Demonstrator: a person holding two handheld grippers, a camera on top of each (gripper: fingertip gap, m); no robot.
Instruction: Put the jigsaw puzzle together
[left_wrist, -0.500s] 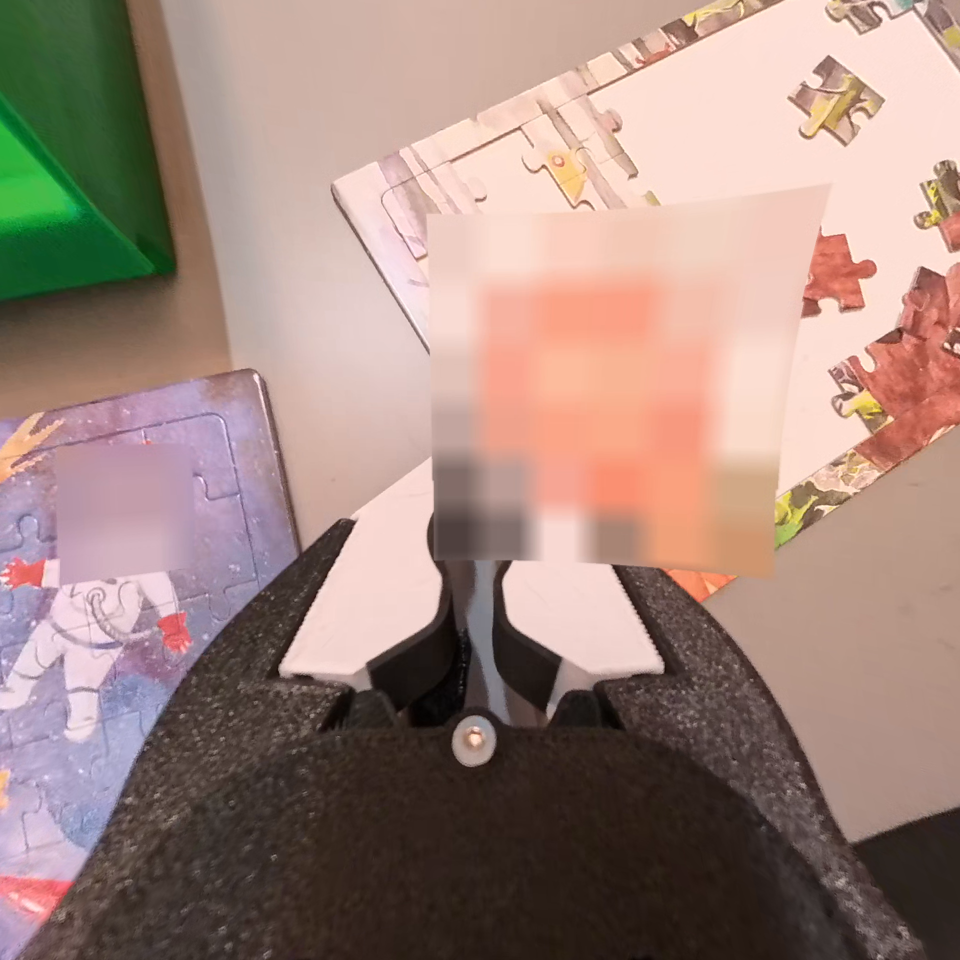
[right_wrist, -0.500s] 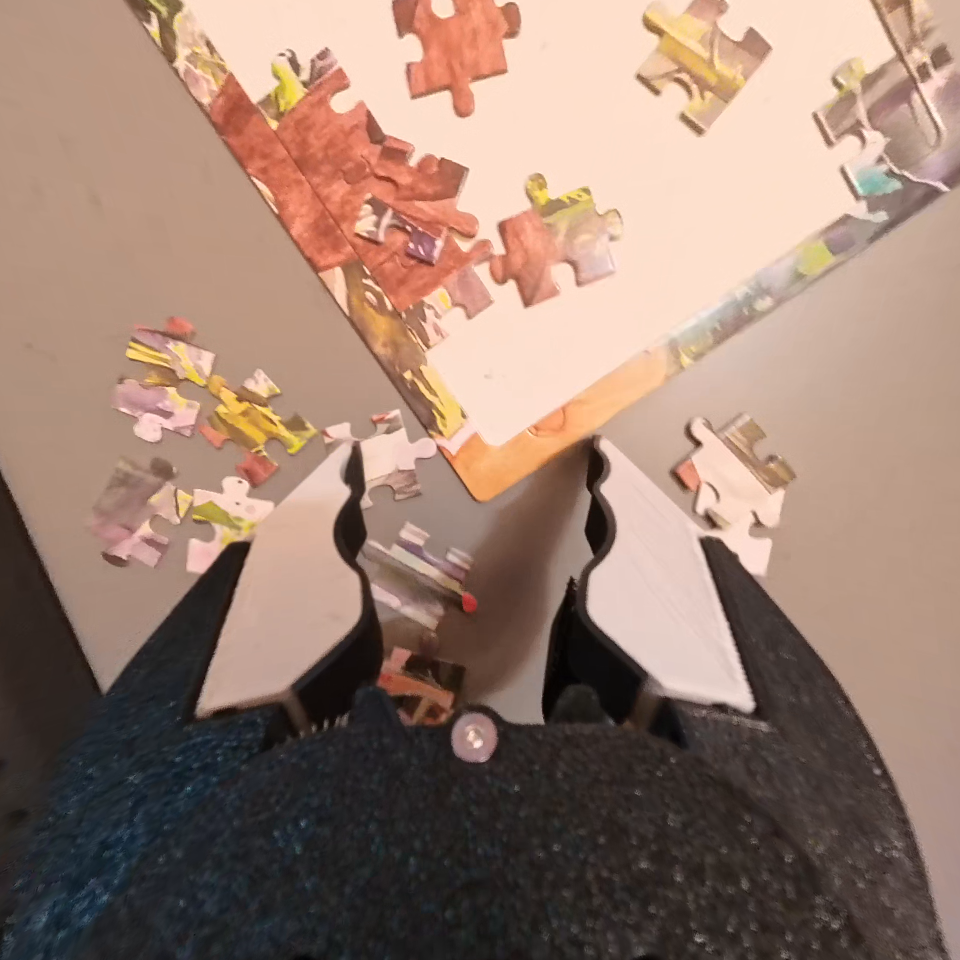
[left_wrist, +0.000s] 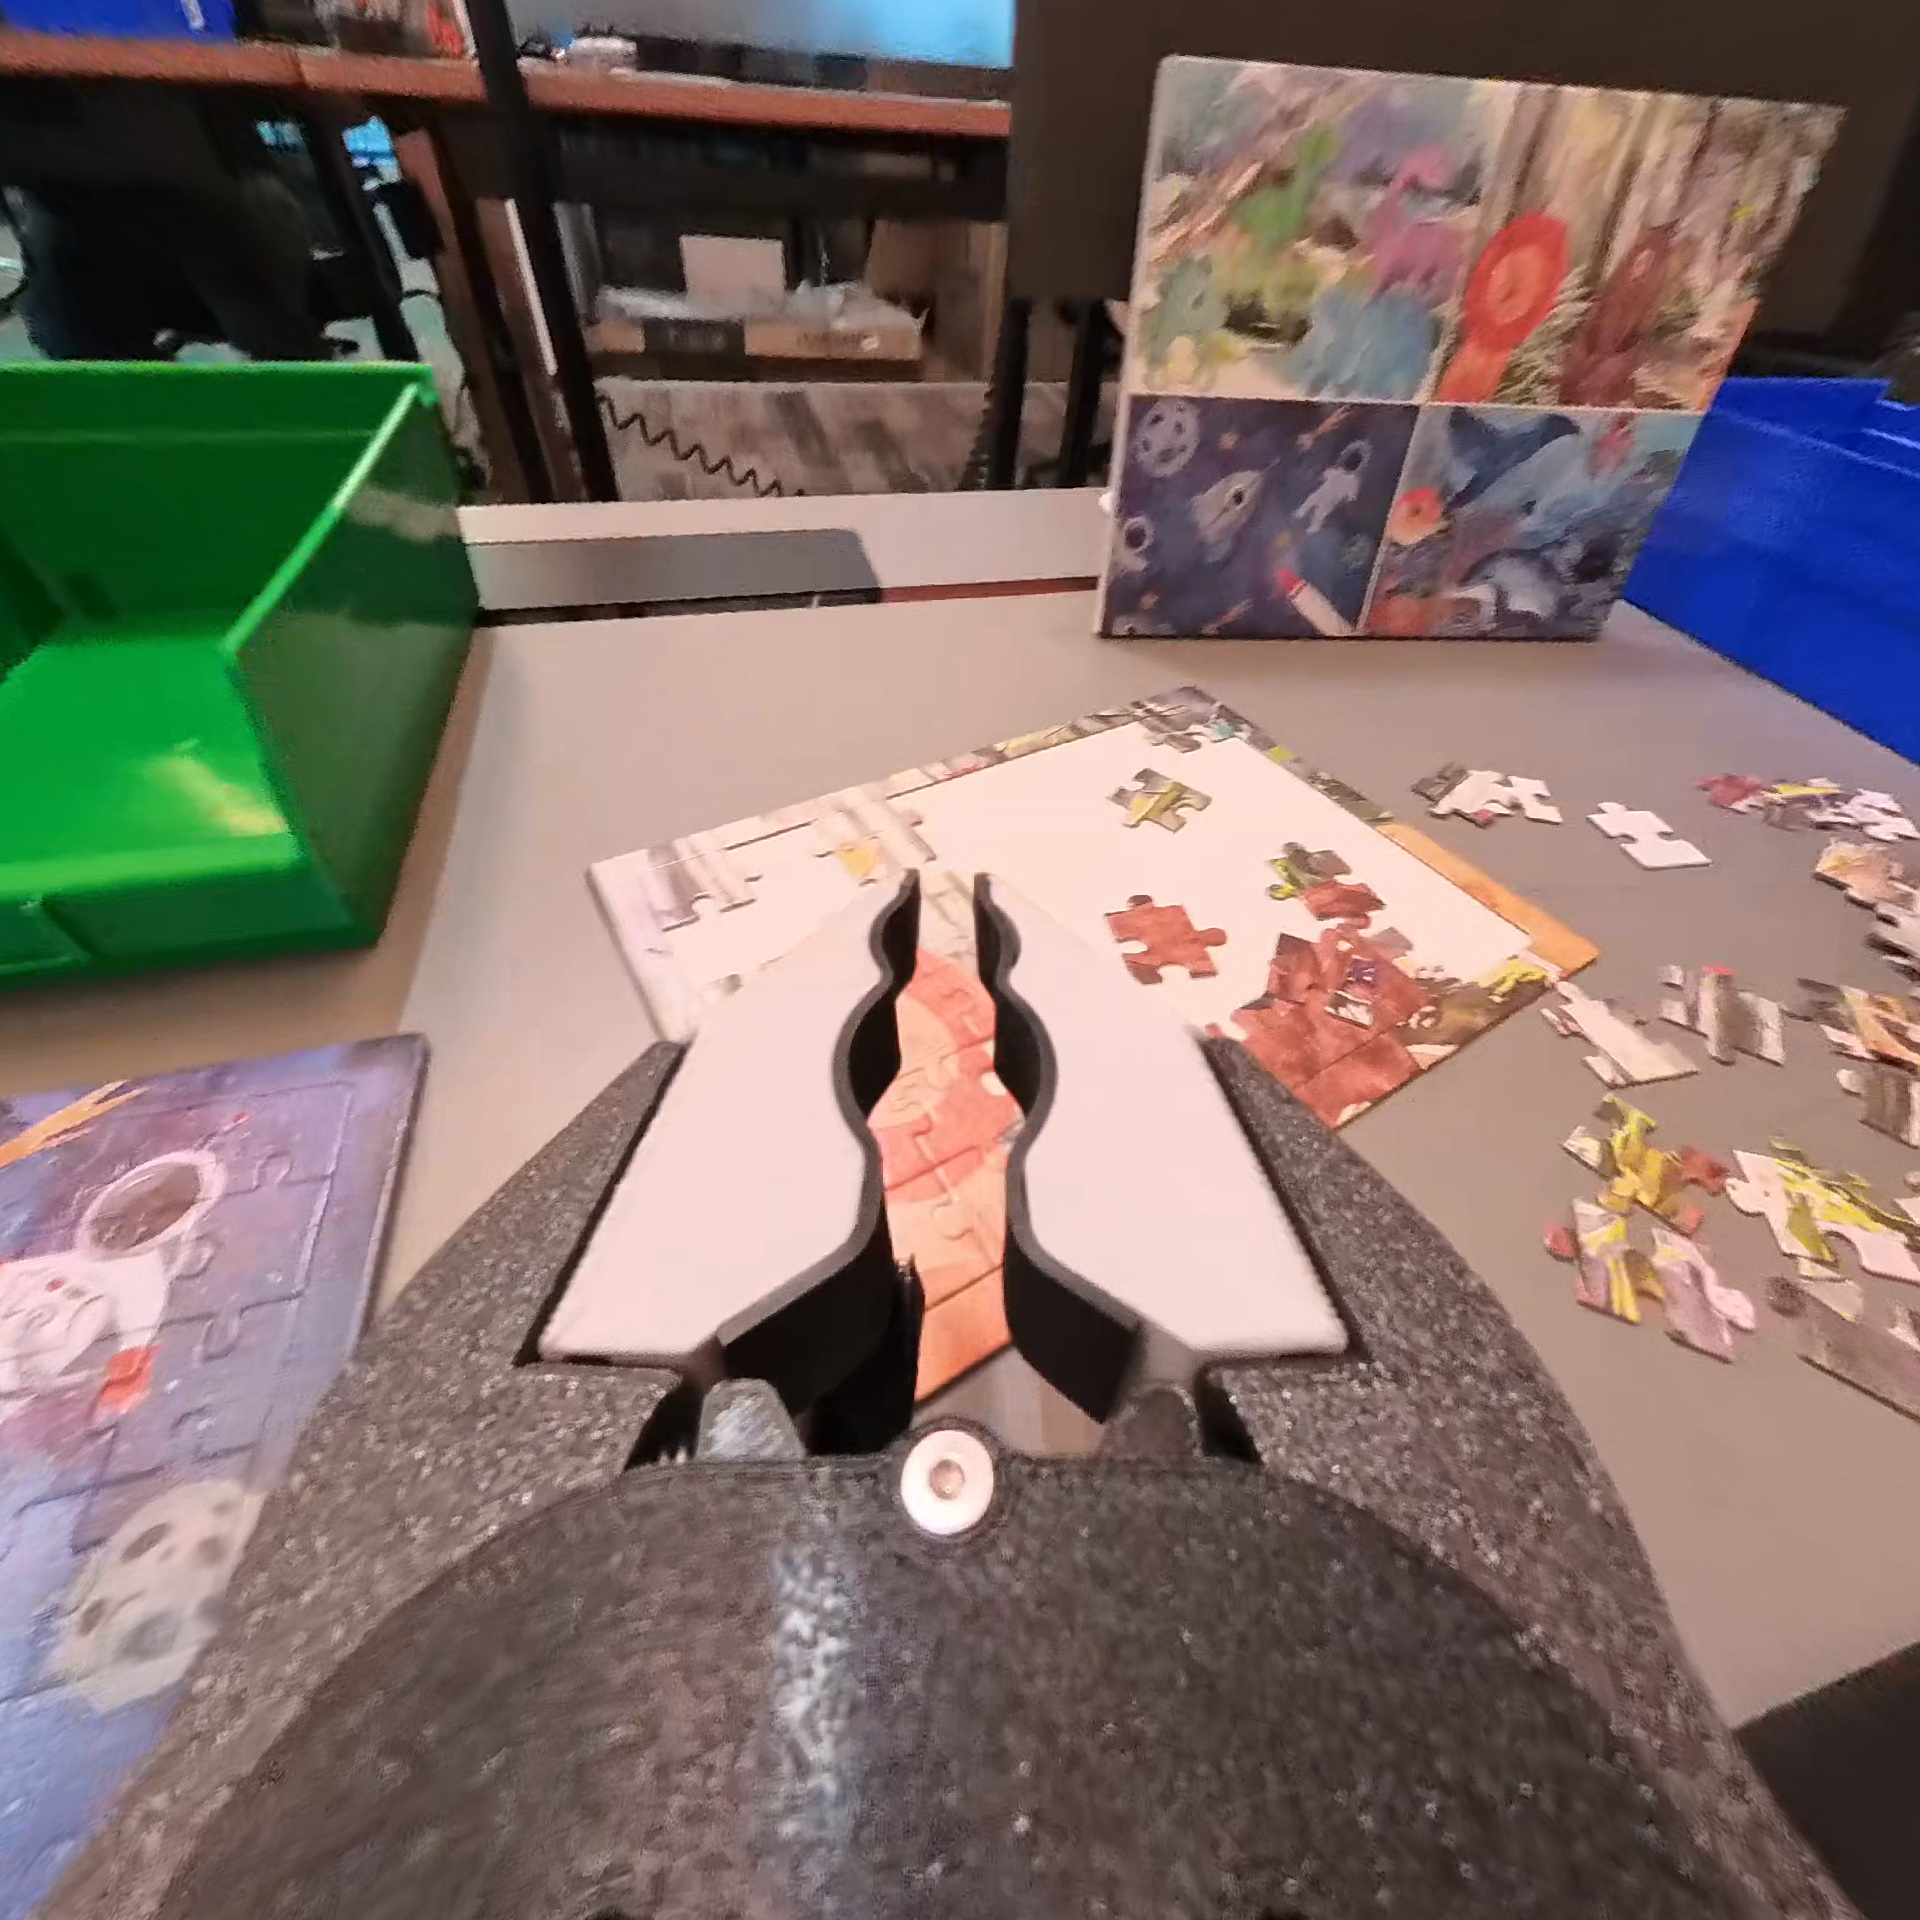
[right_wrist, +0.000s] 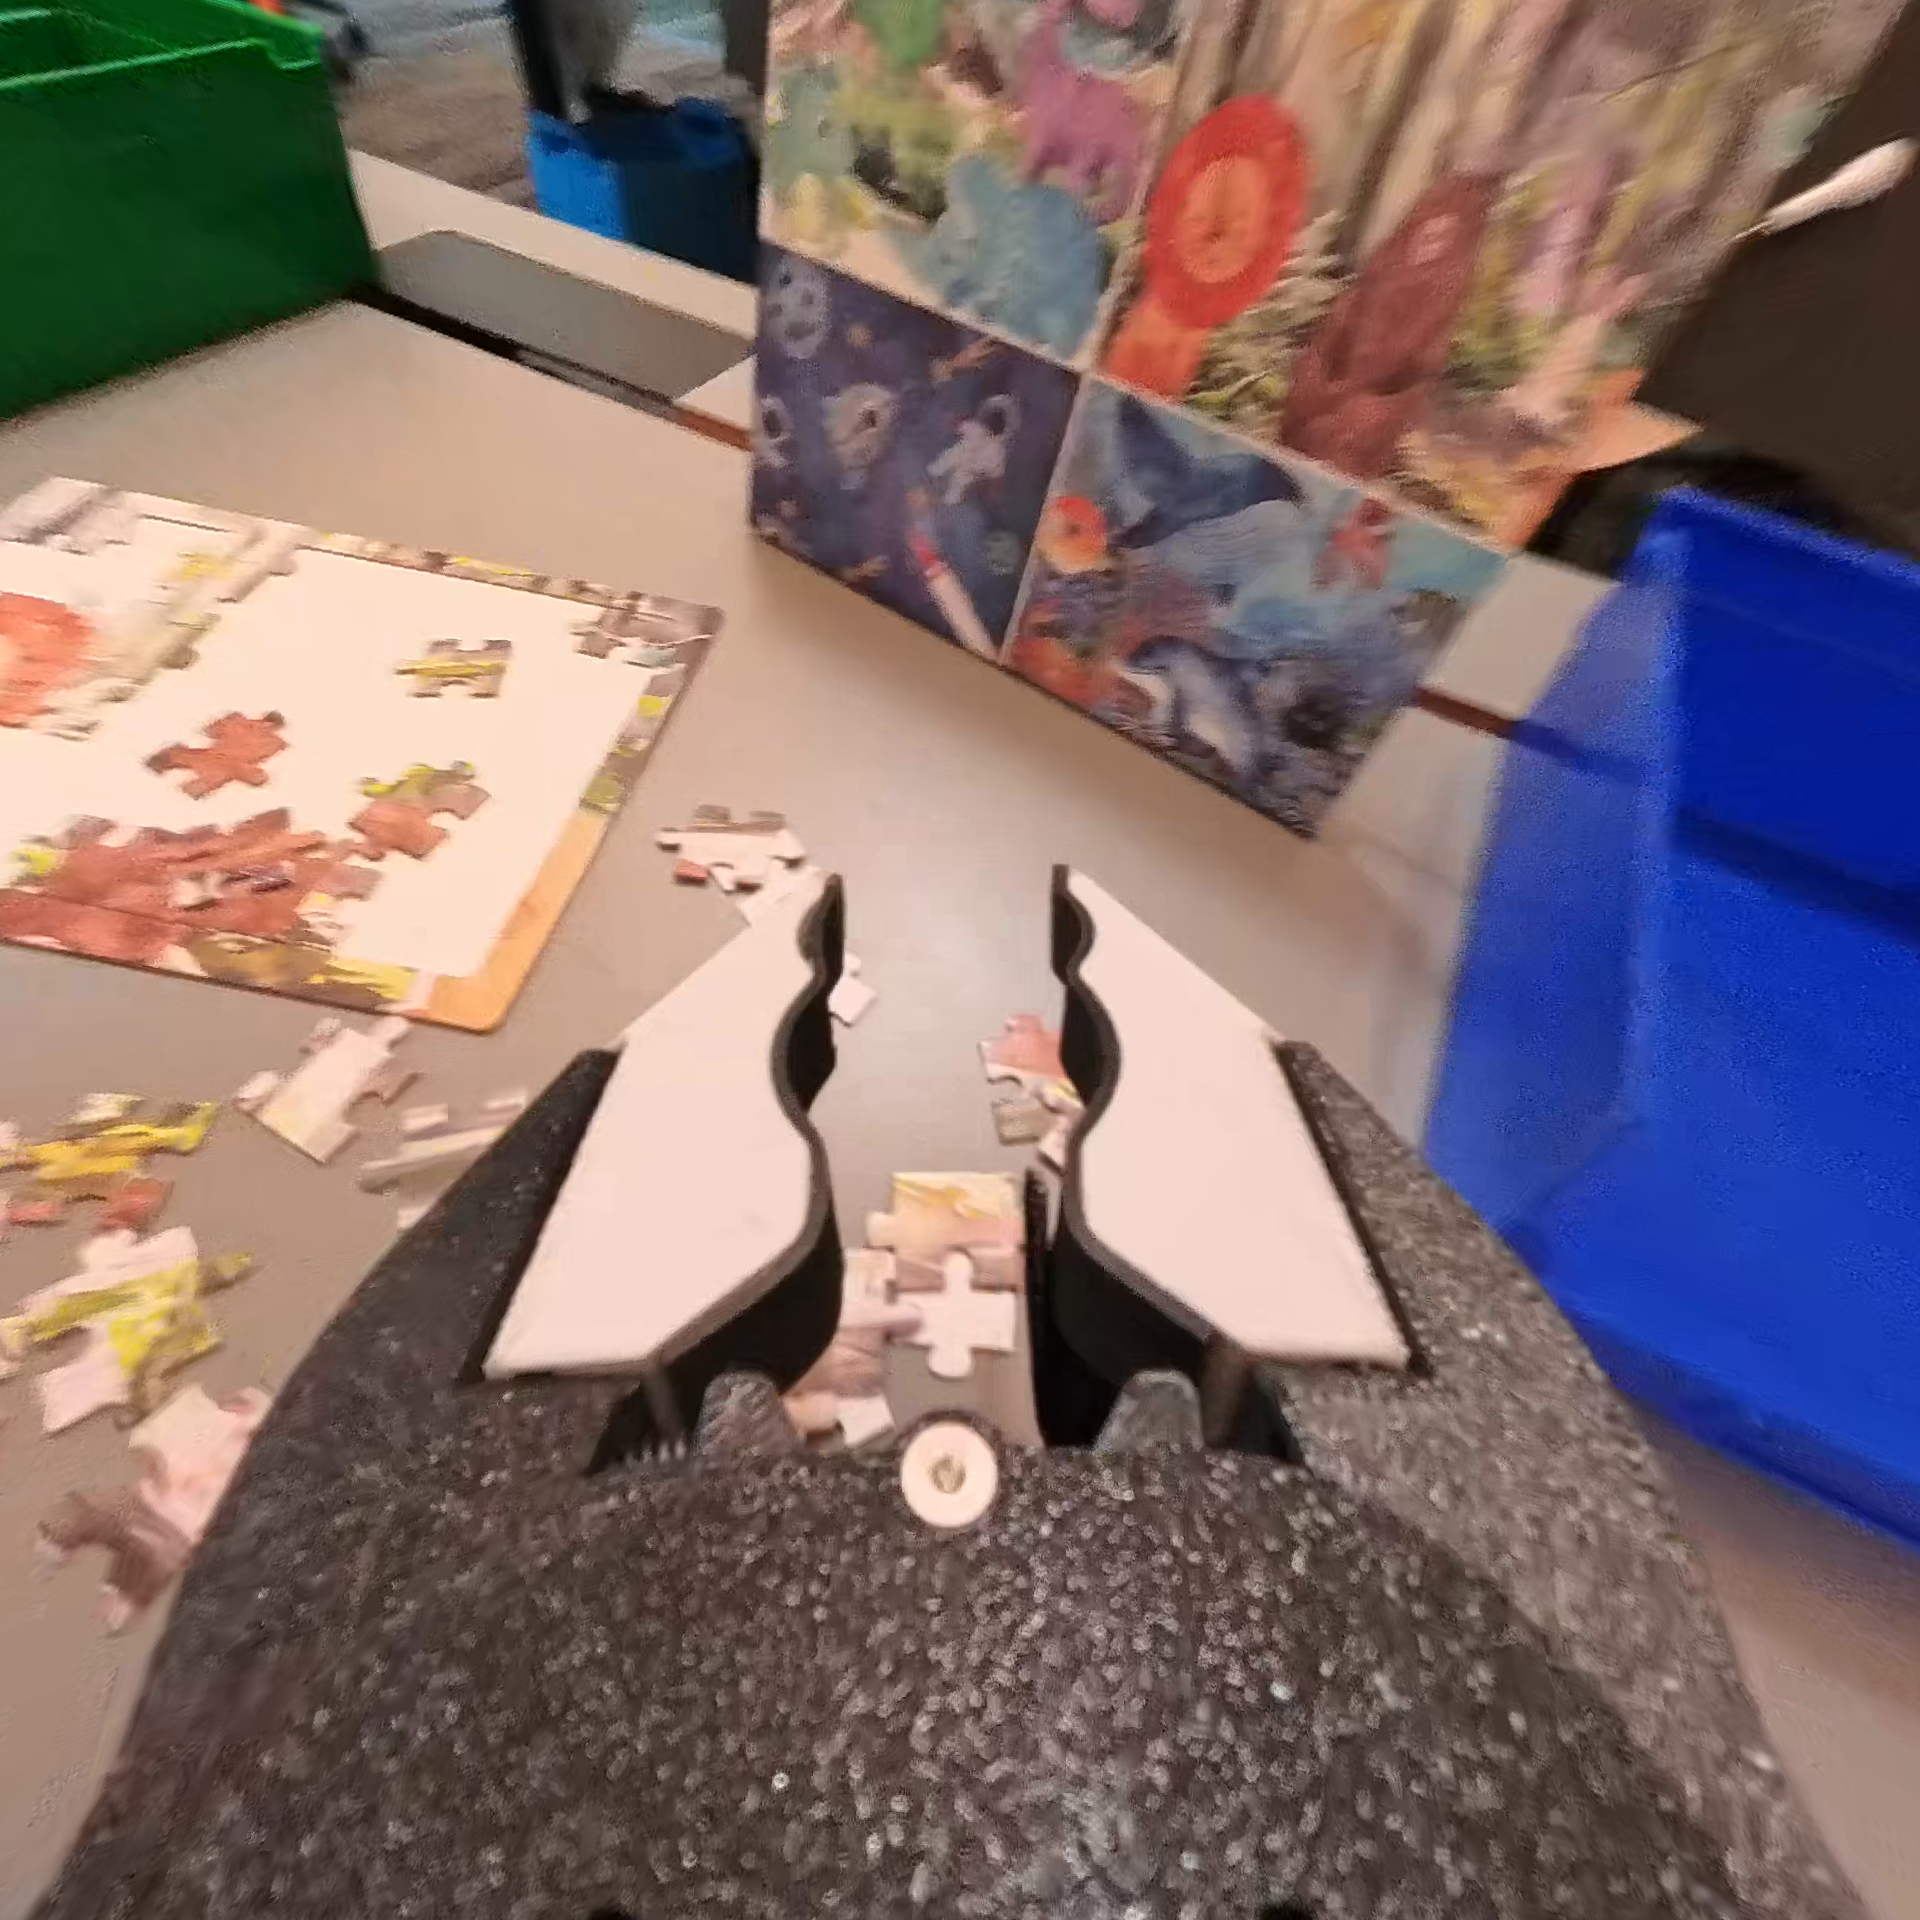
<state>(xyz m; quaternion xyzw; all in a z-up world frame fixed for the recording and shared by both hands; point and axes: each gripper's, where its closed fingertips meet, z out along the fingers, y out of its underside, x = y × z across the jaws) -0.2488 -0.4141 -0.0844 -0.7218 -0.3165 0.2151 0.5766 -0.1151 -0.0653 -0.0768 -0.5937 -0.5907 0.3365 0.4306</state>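
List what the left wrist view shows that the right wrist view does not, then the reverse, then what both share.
Only the left wrist view: the finished space puzzle at near left, the shelving behind the table, and the left gripper, its jaws nearly closed over an orange assembled patch.

Only the right wrist view: the right gripper, jaws open above loose pieces.

Both: the puzzle board, the picture box, the green bin, the blue bin and the grey table.

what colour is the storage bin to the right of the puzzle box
Bright blue. The bin shows best in the right wrist view, just right of the puzzle box.
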